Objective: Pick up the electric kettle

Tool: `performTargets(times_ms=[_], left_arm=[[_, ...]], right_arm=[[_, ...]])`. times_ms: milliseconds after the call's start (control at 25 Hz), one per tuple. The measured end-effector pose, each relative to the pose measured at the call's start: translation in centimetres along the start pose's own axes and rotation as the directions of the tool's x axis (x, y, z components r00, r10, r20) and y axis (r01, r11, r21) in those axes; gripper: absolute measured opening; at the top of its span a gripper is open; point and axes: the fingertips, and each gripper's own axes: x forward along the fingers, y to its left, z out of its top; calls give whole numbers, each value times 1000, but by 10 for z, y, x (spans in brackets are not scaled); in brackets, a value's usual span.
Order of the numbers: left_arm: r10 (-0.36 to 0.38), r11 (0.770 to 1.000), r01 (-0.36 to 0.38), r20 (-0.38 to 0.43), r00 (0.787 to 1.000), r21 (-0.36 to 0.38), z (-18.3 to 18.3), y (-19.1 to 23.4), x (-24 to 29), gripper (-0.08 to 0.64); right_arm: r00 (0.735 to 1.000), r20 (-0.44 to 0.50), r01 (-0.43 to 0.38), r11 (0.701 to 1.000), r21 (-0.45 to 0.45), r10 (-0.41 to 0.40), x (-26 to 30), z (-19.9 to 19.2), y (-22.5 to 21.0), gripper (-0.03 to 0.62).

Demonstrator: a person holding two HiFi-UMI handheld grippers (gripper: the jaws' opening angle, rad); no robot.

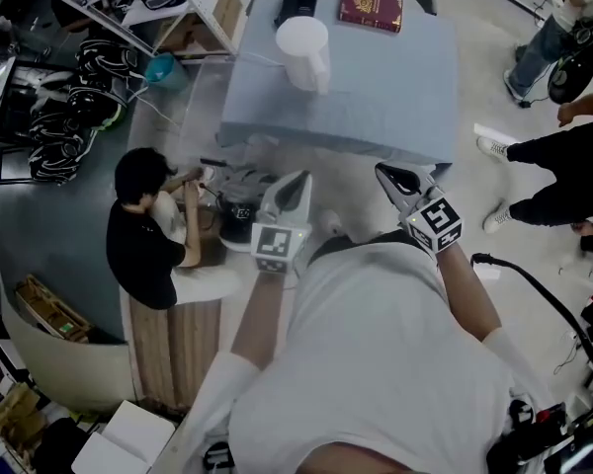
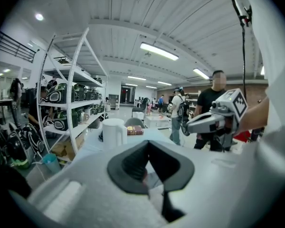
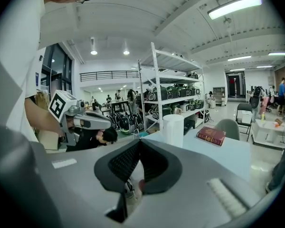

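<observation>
Nearest, white shirt (image 1: 376,363), both arms reaching forward from it. Just ahead, left gripper (image 1: 298,178) and right gripper (image 1: 387,173), each with jaws pressed together on nothing, short of the table (image 1: 395,107) edge and well apart from the kettle (image 1: 304,49). Judged as the approach, with no grasp begun. To do it well: spread one pair of jaws before arriving, come in near level on the handle side, close around the handle rather than the smooth body, then lift straight up. Kettle upright on the far left part of the pale blue table: white, plain, cylindrical, lid on, handle apparently on the near right. Probably slick plastic, water load impossible to tell. Beyond it, black box (image 1: 298,0) and red book (image 1: 371,10) along the far edge.
</observation>
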Motion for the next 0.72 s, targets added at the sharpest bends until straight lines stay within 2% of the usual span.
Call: performTargets(times_ms=[320, 720], left_arm=[[-29, 1000, 29, 4, 1000, 2, -2, 21, -1, 3], [-5, 1000, 5, 14, 1000, -9, -4, 31, 8, 3]], right_arm=[[1000, -2, 13, 1000, -12, -13, 22, 9, 5, 5], [999, -31, 17, 1000, -23, -18, 31, 6, -7, 5]])
